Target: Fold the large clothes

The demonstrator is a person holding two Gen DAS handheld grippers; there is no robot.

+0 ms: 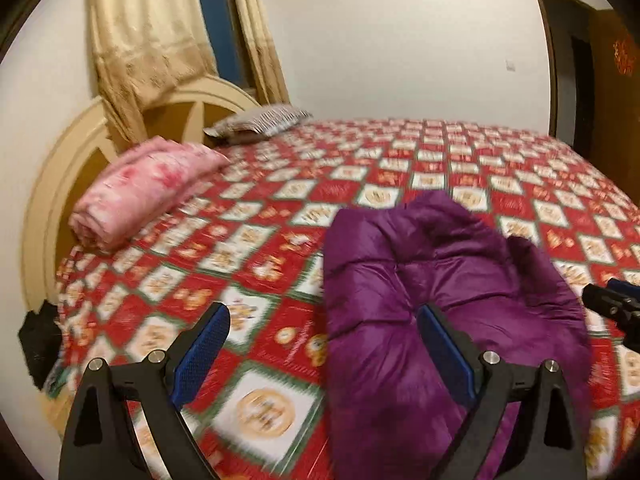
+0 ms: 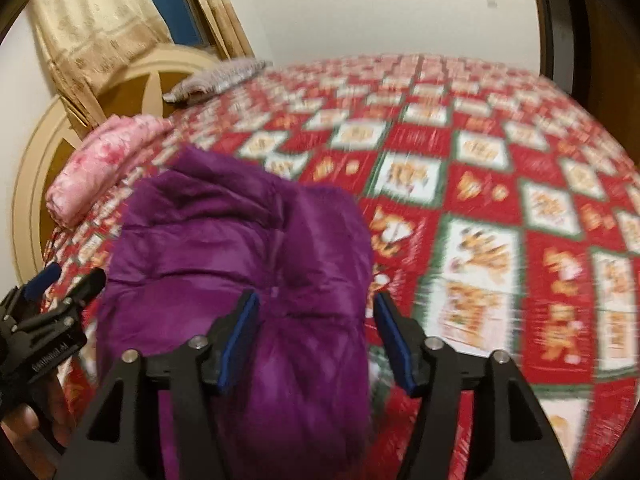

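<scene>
A purple padded jacket (image 1: 444,304) lies bunched on the bed's red patterned sheet (image 1: 248,264); it also shows in the right wrist view (image 2: 240,256). My left gripper (image 1: 324,316) is open and empty, above the jacket's left edge. My right gripper (image 2: 316,304) is open and empty, above the jacket's right part. The right gripper's tip shows at the right edge of the left wrist view (image 1: 612,304). The left gripper shows at the left of the right wrist view (image 2: 60,288).
A folded pink blanket (image 1: 144,192) lies near the round headboard (image 1: 72,152). A grey pillow (image 1: 256,122) sits at the far corner. Beige curtains (image 1: 144,40) hang behind. A dark object (image 1: 38,340) hangs at the bed's left edge. A dark doorway (image 1: 576,60) is at right.
</scene>
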